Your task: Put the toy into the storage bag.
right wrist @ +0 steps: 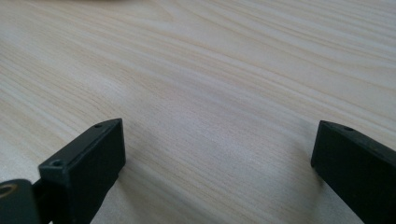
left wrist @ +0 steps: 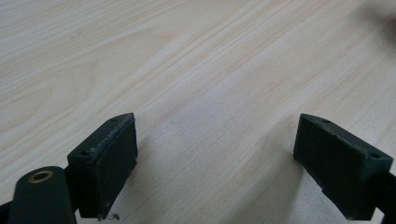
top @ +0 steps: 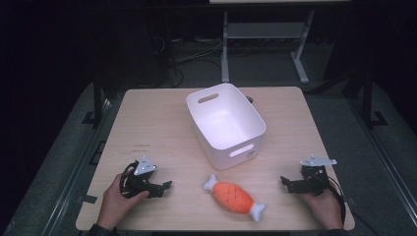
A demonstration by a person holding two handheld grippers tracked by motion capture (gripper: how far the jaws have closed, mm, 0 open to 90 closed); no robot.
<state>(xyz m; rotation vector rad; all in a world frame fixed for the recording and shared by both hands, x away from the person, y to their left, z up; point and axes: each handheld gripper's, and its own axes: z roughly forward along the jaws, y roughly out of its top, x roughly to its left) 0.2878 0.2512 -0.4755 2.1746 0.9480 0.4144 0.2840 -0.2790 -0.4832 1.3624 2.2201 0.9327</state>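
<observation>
An orange plush toy shaped like a ham on a white bone (top: 234, 197) lies on the wooden table (top: 157, 123) near its front edge, between my two hands. My left gripper (top: 166, 187) rests on the table to the toy's left, pointing toward it, jaws wide apart with nothing between them. In the left gripper view my left gripper (left wrist: 215, 154) stands open over bare wood. My right gripper (top: 283, 182) sits to the toy's right, also pointing inward. The right gripper view has my right gripper (right wrist: 217, 163) open above bare wood.
An empty white plastic bin (top: 225, 123) with handle slots stands behind the toy at the table's middle. Beyond the table are a dark floor, cables and a grey stand (top: 265, 34). Bare wood lies at the back left.
</observation>
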